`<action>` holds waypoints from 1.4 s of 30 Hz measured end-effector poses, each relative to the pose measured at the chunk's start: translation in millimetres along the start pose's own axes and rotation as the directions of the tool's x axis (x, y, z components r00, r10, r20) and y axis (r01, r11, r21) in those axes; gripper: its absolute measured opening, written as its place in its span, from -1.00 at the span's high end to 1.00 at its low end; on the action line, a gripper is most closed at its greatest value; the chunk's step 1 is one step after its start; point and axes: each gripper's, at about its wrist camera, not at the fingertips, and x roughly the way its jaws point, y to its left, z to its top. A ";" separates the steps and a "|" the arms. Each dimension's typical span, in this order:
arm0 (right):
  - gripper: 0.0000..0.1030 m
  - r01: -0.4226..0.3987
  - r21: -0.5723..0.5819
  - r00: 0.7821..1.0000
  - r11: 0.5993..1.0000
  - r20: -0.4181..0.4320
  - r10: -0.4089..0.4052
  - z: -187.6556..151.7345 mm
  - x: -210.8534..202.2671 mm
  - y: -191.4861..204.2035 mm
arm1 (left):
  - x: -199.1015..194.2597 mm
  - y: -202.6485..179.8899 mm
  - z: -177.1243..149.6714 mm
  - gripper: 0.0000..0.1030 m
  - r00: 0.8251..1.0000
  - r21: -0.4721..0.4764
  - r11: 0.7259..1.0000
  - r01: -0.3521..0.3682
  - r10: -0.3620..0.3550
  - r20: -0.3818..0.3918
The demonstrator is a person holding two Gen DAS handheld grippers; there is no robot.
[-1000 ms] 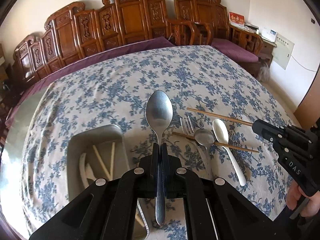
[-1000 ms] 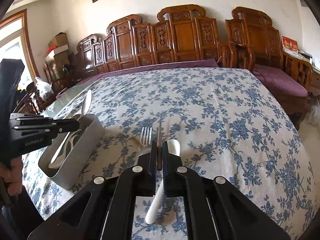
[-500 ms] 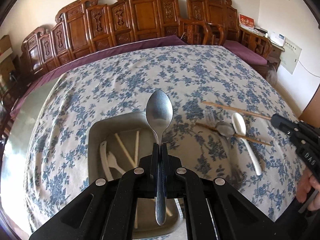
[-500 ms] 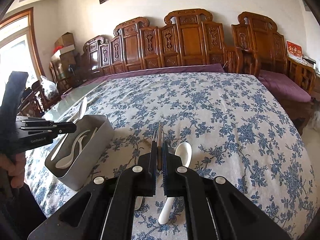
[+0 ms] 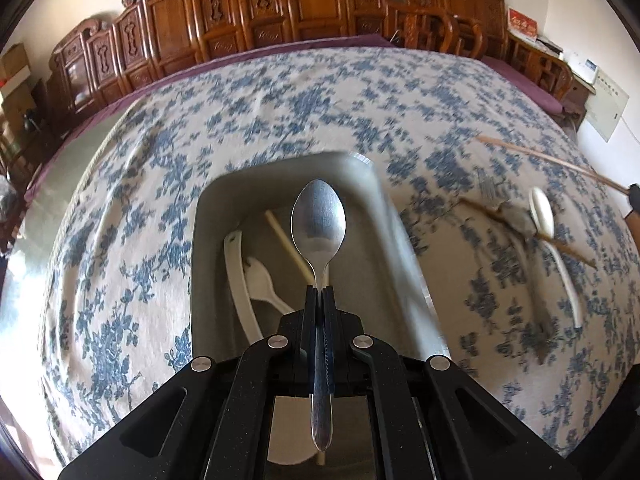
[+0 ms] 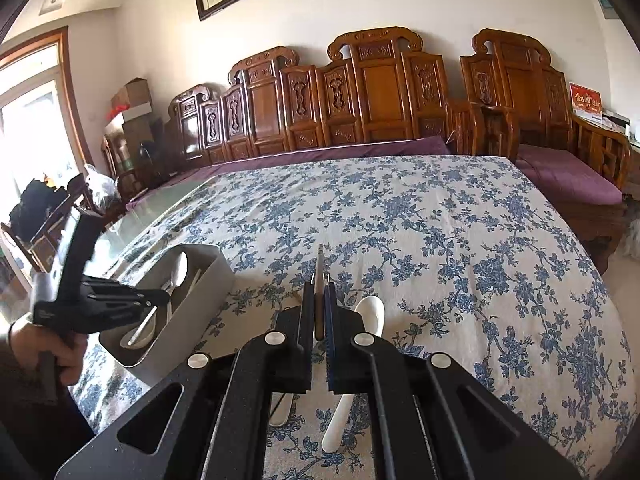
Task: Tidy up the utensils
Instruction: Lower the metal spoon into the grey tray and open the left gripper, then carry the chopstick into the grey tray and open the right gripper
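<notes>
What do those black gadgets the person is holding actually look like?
Each is matte black plastic with a faint speckle. The left gripper and right gripper both have two flat narrow fingers, angled link arms with long cut-out slots, and round silver pivot bolts. The right one's pads look blue. Seen side-on, the left gripper has a pistol-style handle in the person's hand, with a dark sleeve. No cables show.

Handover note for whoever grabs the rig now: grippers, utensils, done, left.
Left gripper: shut on a metal spoon, bowl over the grey rectangular bin.
Right gripper: shut on a thin brown stick, probably a chopstick, above the cloth.
Done: white plastic spoons and a pale chopstick lie in the bin.
Left: drop the metal spoon in; bin the white ceramic spoon, the fork, the second metal spoon and the wooden chopsticks.
</notes>
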 end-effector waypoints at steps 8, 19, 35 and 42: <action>0.89 -0.008 -0.011 1.000 1.000 0.002 0.008 0.6 -0.1 7.4 | 15.2 6.0 -7.3 0.95 0.999 -0.014 1.000 0.002 -0.003 -0.034; 0.89 -0.017 -0.043 1.000 0.999 0.006 0.017 2.2 -4.1 26.3 | 5.4 13.2 -10.3 0.95 1.000 -0.043 0.999 0.026 -0.026 -0.010; 0.89 -0.119 -0.124 0.993 0.985 -0.004 0.119 14.0 -1.8 100.4 | -49.6 46.0 -6.8 0.69 0.992 -0.088 0.996 0.027 -0.016 0.126; 0.89 -0.154 -0.148 0.988 0.977 -0.032 0.151 14.4 14.4 133.7 | -58.7 57.9 -6.0 0.68 0.989 -0.092 0.996 0.013 0.001 0.150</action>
